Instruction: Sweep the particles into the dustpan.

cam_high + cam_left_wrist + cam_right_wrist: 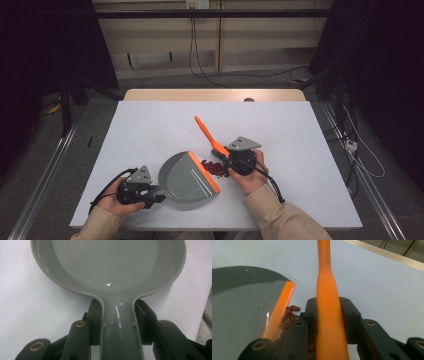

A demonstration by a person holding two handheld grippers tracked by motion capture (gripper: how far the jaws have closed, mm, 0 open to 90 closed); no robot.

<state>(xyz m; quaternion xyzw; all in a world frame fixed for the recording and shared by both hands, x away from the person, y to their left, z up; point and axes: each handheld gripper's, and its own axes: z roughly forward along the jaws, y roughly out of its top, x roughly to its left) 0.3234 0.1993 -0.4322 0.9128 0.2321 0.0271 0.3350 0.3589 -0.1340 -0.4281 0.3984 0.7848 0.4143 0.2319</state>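
One dustpan [184,179], one brush [209,134] and one small heap of beans [216,168] lie on the white table [150,120], with two grippers at work on them.

The left gripper [150,195] is clenched on the dustpan's grey handle. In the left gripper view its two black jaws press against either side of the handle [121,325], and the round grey pan [110,265] spreads out just ahead of them, flat on the table. The pan's single orange lip [204,172] is at the end farthest from this gripper, facing the beans.

The right gripper [231,159] grasps the orange handle of the brush. In the right gripper view the handle [327,305] runs up between the two jaws, pinched from both sides, and reaches away from the gripper over the table, tilted upward. The brush head lies below the jaws and is hidden.

The beans sit in one loose pile between the two tools, just beside the right gripper's jaws and touching or almost touching the dustpan's orange lip [279,312]. Most are dark red, and a few greenish ones [295,315] show among them in the right gripper view. The number of beans is too small to count. The pan itself looks bare inside.

Two hands hold the grippers, both with beige sleeves [280,220].
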